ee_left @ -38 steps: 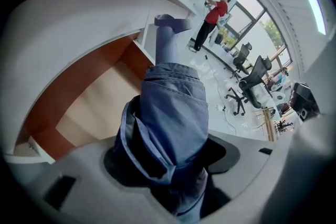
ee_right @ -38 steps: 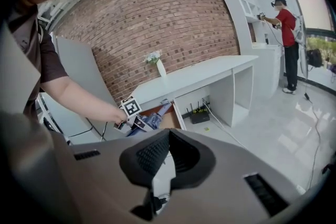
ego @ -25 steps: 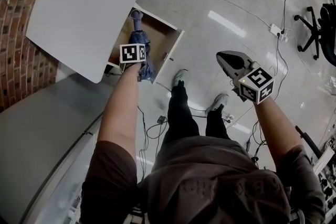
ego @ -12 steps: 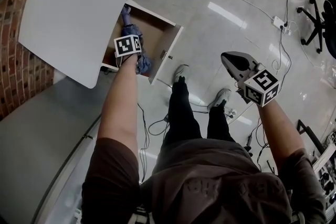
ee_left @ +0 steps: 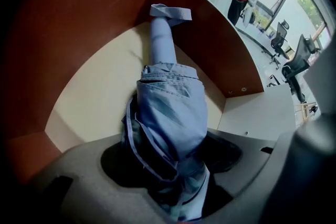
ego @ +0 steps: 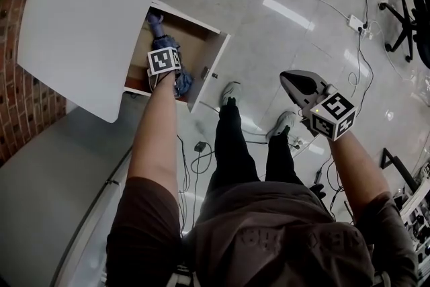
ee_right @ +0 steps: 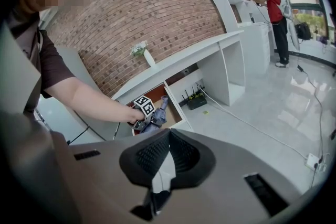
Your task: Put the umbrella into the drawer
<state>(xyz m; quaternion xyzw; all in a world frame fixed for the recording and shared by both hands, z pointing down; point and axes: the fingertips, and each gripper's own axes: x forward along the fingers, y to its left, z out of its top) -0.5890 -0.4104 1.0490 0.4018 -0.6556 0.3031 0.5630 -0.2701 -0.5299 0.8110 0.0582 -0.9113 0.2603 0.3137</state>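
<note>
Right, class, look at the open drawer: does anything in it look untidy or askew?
Yes. The blue umbrella in the drawer is not neatly rolled. Its canopy folds hang loose and bunched, and the wrist strap flops free at the handle end. Nothing looks damaged or spilled.

Open drawer [ego: 213, 57] tucked partly under the white worktop [ego: 87, 10], reachable from above at its front, umbrella [ee_left: 168, 113] along its middle, bare bottom beside it, open floor [ego: 282, 44] in front, cables [ego: 190, 163] underfoot.
</note>
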